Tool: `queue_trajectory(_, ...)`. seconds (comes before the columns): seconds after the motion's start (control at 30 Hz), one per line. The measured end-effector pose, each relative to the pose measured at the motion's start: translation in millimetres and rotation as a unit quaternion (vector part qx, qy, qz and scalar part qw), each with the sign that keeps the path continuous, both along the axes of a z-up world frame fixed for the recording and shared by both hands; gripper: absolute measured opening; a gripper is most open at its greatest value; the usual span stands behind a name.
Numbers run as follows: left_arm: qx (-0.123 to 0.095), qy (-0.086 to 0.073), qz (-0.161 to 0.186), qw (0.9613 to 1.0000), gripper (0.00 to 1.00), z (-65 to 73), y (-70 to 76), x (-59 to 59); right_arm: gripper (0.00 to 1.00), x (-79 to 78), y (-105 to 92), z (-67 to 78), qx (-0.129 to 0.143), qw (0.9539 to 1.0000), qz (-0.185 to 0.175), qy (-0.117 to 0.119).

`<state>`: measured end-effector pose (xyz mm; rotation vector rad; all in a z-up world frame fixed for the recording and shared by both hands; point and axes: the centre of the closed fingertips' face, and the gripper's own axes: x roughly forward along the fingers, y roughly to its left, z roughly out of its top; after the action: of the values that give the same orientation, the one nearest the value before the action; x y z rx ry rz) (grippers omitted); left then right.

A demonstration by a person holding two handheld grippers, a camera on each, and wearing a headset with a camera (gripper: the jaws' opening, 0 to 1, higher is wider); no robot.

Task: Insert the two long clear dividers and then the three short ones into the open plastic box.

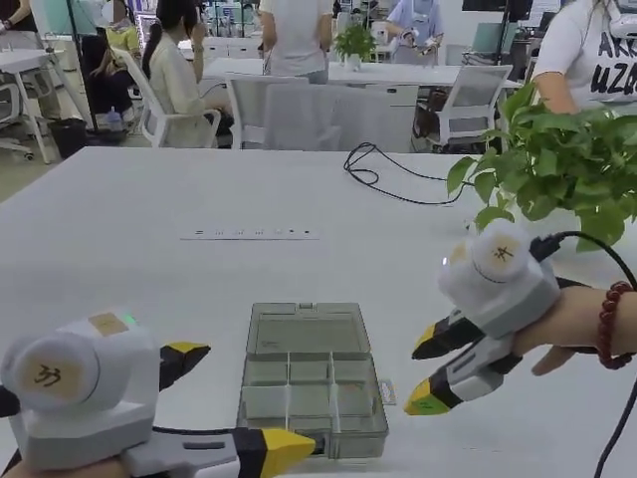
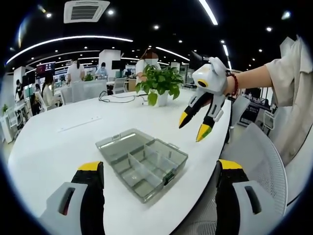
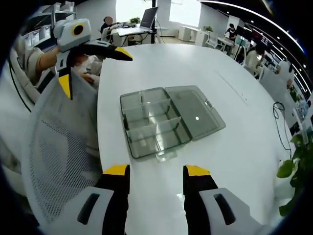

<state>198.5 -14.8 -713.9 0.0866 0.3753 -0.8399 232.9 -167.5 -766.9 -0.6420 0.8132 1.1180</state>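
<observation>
A clear smoky plastic box (image 1: 311, 423) sits on the white table near its front edge, with its lid (image 1: 307, 331) laid open away from me. Clear dividers (image 1: 289, 380) stand inside and split it into several compartments, as the right gripper view also shows for the box (image 3: 154, 122). A small clear piece (image 1: 386, 391) lies on the table against the box's right side. My left gripper (image 1: 239, 403) is open and empty, low at the box's left. Right of the box, my right gripper (image 1: 415, 378) hovers open and empty, also seen as the right gripper (image 2: 191, 131).
A potted plant (image 1: 557, 159) stands at the back right, with a black cable (image 1: 383, 174) looped beside it. A flush socket strip (image 1: 249, 234) is set into the table's middle. A mesh chair (image 3: 58, 147) stands at the near edge. People and chairs are beyond the table.
</observation>
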Motion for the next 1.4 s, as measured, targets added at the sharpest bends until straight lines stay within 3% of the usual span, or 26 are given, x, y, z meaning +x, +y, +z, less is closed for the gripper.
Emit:
queue_trajectory(0.5, 0.005, 0.000, 0.005, 1.0000, 0.97, -0.7, 2.3, -0.5, 0.43, -1.8, -47.7, -33.6, -0.041, 0.9991, -0.011, 0.007)
queue_trajectory(0.77, 0.000, 0.000, 0.012, 0.9999, 0.95, 0.3, 4.4, -0.1, 0.42, -0.3, -68.5, -55.3, -0.079, 0.9968, 0.002, 0.010)
queue_trajectory(1.4, 0.011, 0.005, 0.023, 0.9997, 0.93, -1.3, 11.7, -1.2, 0.40, 2.4, -86.7, -79.1, -0.119, 0.9913, 0.050, 0.027)
